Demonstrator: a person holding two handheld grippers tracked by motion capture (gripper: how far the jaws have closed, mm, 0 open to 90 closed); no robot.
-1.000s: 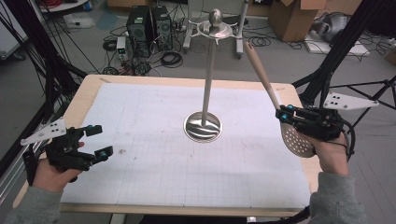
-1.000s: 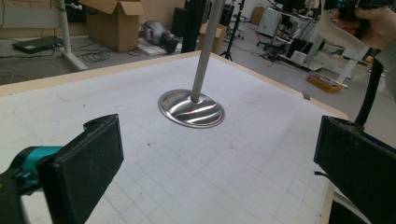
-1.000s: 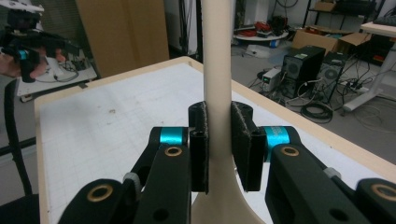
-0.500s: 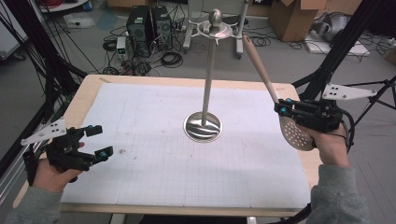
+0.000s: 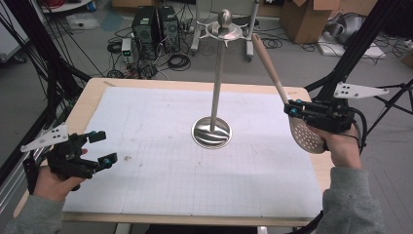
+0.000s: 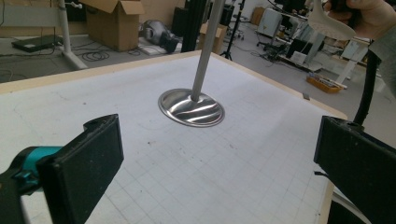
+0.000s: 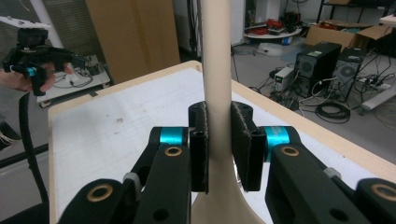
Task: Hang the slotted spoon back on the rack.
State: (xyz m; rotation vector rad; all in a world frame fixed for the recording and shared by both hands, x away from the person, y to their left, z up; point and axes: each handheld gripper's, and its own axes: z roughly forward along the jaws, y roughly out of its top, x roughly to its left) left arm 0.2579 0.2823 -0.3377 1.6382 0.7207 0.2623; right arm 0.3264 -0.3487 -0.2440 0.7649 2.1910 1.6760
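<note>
My right gripper (image 5: pixel 290 110) clamps its jaws on the neck of a skimmer (image 5: pixel 308 136), pads pressed to both sides just above the bowl; the perforated bowl hangs below my hand at the bench (image 5: pixel 146 85) edge, and the handle slants up and away past the jaws. My left gripper (image 5: pixel 102 147) hovers low, jaws wide and empty. Beyond both, mid-bench, stands the rack (image 5: pixel 213 130), upright.
</note>
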